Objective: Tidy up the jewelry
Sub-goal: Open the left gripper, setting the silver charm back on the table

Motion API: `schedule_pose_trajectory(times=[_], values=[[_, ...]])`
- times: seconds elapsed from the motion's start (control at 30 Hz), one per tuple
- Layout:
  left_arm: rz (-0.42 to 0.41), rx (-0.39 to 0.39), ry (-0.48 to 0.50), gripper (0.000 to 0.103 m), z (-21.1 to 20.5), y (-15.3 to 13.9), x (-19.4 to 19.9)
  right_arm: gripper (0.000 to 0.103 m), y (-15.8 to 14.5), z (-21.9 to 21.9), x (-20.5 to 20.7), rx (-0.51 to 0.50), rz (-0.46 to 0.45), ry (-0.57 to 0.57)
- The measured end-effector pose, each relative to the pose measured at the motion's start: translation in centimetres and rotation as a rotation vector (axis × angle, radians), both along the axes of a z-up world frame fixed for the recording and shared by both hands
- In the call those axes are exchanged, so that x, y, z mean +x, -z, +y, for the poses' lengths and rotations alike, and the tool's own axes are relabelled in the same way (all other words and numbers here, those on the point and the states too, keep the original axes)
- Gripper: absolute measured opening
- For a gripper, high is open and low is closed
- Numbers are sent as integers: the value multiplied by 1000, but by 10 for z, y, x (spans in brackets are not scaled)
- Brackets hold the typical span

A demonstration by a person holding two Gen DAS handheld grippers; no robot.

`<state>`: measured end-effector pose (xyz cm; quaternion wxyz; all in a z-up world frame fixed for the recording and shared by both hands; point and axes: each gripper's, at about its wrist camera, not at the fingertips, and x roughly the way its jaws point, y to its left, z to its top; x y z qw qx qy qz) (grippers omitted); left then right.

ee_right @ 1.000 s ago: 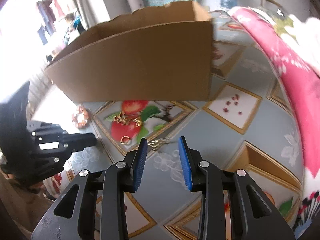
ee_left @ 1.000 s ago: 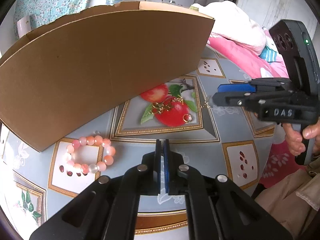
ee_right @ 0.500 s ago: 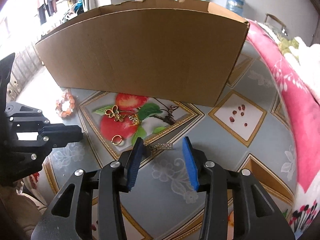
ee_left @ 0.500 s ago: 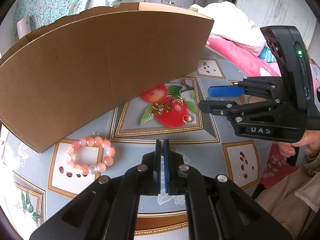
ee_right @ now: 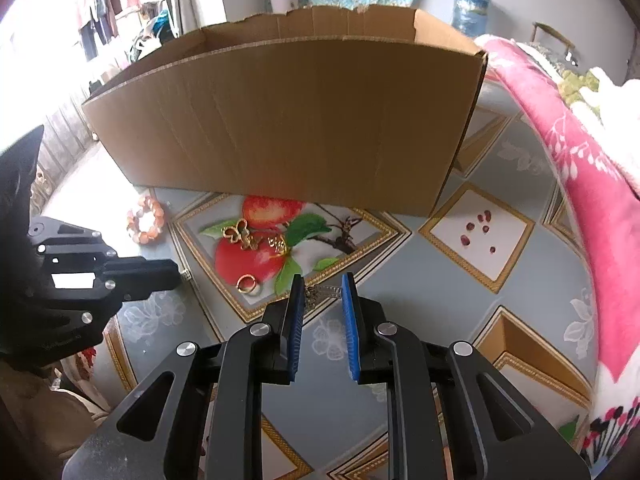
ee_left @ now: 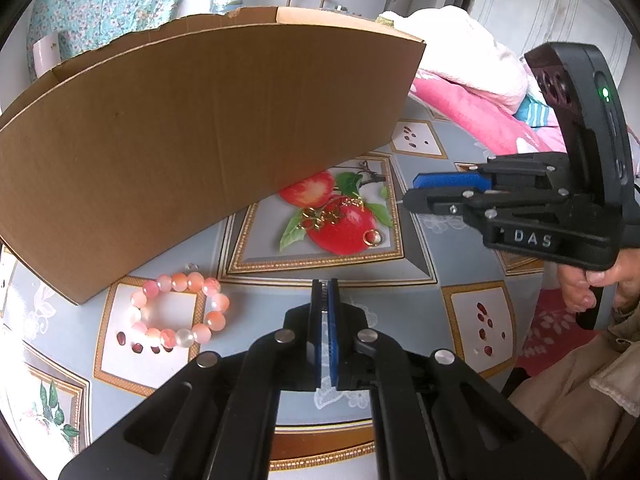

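Since a second ago my right claw (ee_right: 322, 294) has narrowed and is closing around the small silver chain piece (ee_right: 325, 291), which lies on the desk (ee_right: 440, 292) between the blue pads; I cannot tell that they pinch it yet. My left claw (ee_left: 325, 300) has kept still, pressed shut on nothing.

To do this well, I judge I should keep the tips low against the cloth so the thin links are caught, not pushed aside, then lift straight.

Left to right, I count one pink bead bracelet (ee_left: 178, 312) near the cardboard box's (ee_left: 200, 140) left corner, one tangle of gold pieces (ee_right: 256, 238) on the printed apples, one gold ring (ee_right: 247, 283), then the chain piece.
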<state>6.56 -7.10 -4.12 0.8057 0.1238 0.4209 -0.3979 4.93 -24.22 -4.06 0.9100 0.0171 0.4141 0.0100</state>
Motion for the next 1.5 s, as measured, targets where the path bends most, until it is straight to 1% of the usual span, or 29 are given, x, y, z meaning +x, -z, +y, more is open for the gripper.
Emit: schedule_pose_trajectory(times=[0.17, 0.33, 0.4, 0.43, 0.47, 0.6, 0.7, 0.77, 1.03, 1.07, 1.13, 1.17, 1.2, 1.27, 1.4, 1.5], values=[[-9, -24, 12, 2, 5, -7, -4, 17, -8, -10, -7, 10, -29, 7], [-46, -65, 25, 2, 13, -21, -12, 17, -24, -14, -18, 22, -84, -10], [-44, -75, 19, 2, 16, -24, -12, 17, -30, -14, -30, 20, -106, -17], [-34, -81, 14, 2, 17, -25, -11, 17, -38, -13, -32, 22, -112, -20], [-25, -80, 10, 2, 17, -24, -11, 17, -40, -14, -35, 26, -117, -24], [9, -54, 10, 2, 12, -18, -8, 17, -36, -13, -37, 33, -102, -32], [48, -46, 12, 3, 8, -11, -4, 17, -29, -1, -28, 33, -82, -43], [66, -12, -3, 3, 4, -5, 1, 17, -27, 1, -26, 34, -74, -46], [113, 38, -9, 4, -6, -3, 11, 17, -22, -1, -24, 46, -71, -37], [119, 43, -10, 5, -7, -3, 12, 17, -21, -2, -24, 48, -71, -37], [125, 52, -15, 10, -8, -3, 11, 17, -20, -2, -22, 53, -72, -37], [124, 60, -20, 18, -9, -4, 11, 17, -19, -2, -22, 57, -72, -39], [119, 68, -26, 31, -9, -5, 11, 17, -18, -2, -22, 59, -72, -40], [109, 73, -29, 41, -10, -7, 10, 17, -17, -3, -21, 65, -73, -41], [112, 103, -44, 41, -12, -6, 11, 17, -15, -6, -20, 73, -74, -44], [132, 110, -73, 41, -11, -7, 15, 17, -15, -7, -20, 78, -77, -46]])
